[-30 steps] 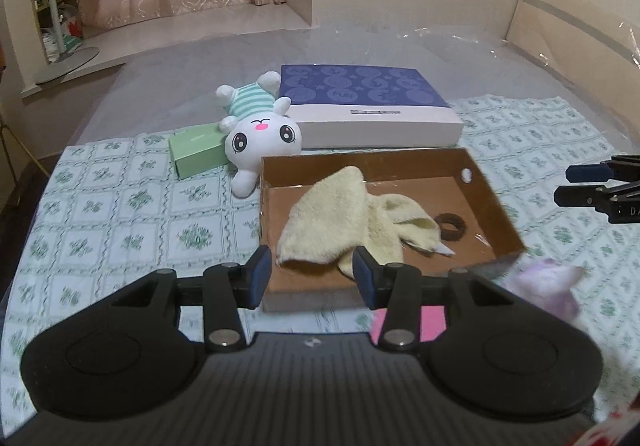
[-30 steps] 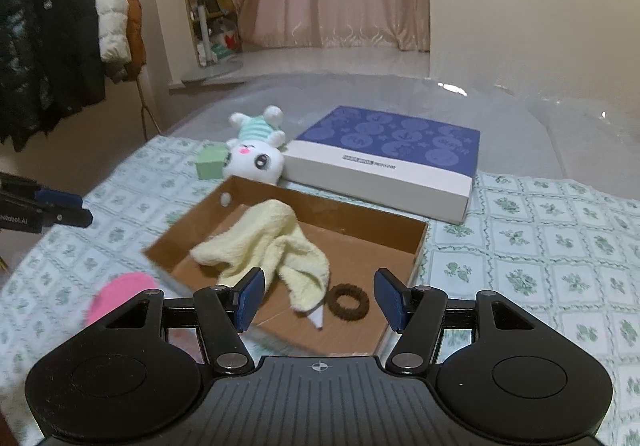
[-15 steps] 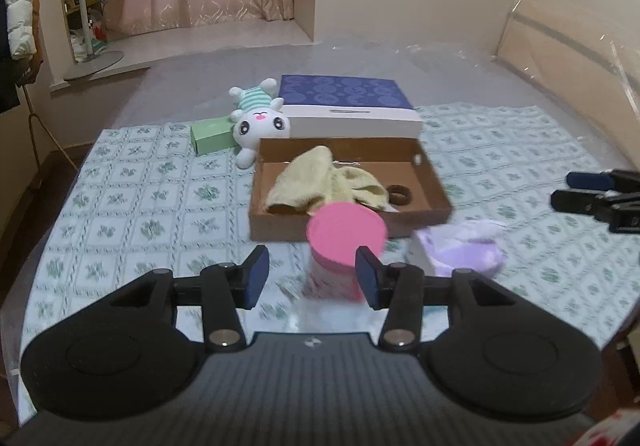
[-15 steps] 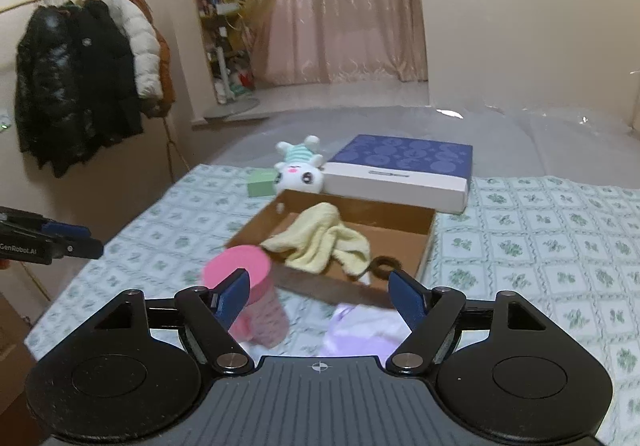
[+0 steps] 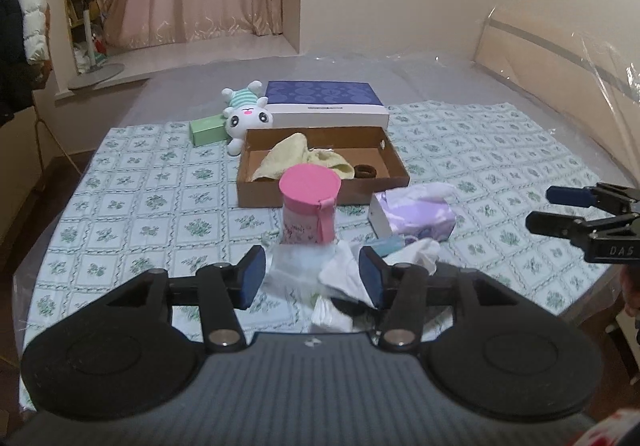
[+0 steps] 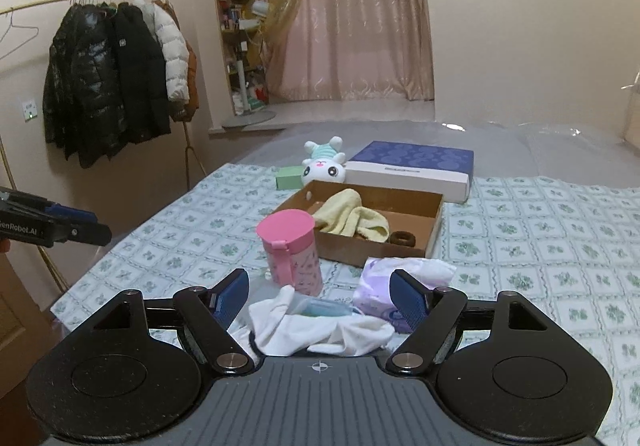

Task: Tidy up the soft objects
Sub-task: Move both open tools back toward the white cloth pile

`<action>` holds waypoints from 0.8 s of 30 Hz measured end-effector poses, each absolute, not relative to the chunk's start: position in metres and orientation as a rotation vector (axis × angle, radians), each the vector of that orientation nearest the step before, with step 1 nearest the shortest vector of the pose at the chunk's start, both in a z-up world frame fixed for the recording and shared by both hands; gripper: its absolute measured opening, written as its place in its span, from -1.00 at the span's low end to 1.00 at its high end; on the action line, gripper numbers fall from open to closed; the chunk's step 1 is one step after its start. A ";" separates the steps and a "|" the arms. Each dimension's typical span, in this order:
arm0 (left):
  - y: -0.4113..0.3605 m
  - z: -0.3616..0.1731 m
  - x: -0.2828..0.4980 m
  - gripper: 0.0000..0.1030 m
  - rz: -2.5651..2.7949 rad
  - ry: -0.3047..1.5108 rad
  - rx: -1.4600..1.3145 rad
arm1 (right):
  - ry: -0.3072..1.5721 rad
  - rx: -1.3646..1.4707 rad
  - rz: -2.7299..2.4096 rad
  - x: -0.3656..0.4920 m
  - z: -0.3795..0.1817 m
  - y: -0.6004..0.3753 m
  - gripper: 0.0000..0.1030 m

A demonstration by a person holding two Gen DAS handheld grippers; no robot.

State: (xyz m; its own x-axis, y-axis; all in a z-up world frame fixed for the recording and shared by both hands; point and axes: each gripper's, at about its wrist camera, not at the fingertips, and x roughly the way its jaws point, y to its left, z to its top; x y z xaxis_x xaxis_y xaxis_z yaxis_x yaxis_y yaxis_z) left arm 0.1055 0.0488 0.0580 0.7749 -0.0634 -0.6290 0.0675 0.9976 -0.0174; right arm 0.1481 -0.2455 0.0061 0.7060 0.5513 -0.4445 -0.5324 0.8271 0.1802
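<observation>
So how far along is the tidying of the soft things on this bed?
Partly done, it seems. The yellow towel already lies in the cardboard tray. Nothing is in hand: the left gripper, jaws opening, and the right gripper are both empty. Left outside the tray: the white cloth, the purple tissue pack and the plush bunny.

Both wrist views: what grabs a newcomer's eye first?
The pink cup stands upright mid-bed, just in front of the cardboard tray that holds a yellow towel. Nearer the cameras lies a crumpled white cloth, with a purple tissue pack beside it.
</observation>
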 end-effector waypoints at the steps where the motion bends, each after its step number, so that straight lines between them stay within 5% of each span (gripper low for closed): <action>1: 0.047 0.057 0.101 -0.02 -0.065 0.679 0.014 | 0.505 0.047 0.605 0.146 0.005 -0.247 0.50; 24: 0.037 -0.014 0.088 0.08 -0.005 0.773 -0.060 | 0.577 0.109 0.499 0.130 -0.058 -0.269 0.50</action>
State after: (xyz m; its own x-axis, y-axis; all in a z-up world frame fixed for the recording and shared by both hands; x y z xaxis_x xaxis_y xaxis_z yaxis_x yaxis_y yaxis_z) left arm 0.0877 0.0375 -0.0136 0.7155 -0.0267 -0.6981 -0.0174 0.9983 -0.0560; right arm 0.1298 -0.2686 -0.0579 0.7233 0.4806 -0.4958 -0.4207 0.8761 0.2353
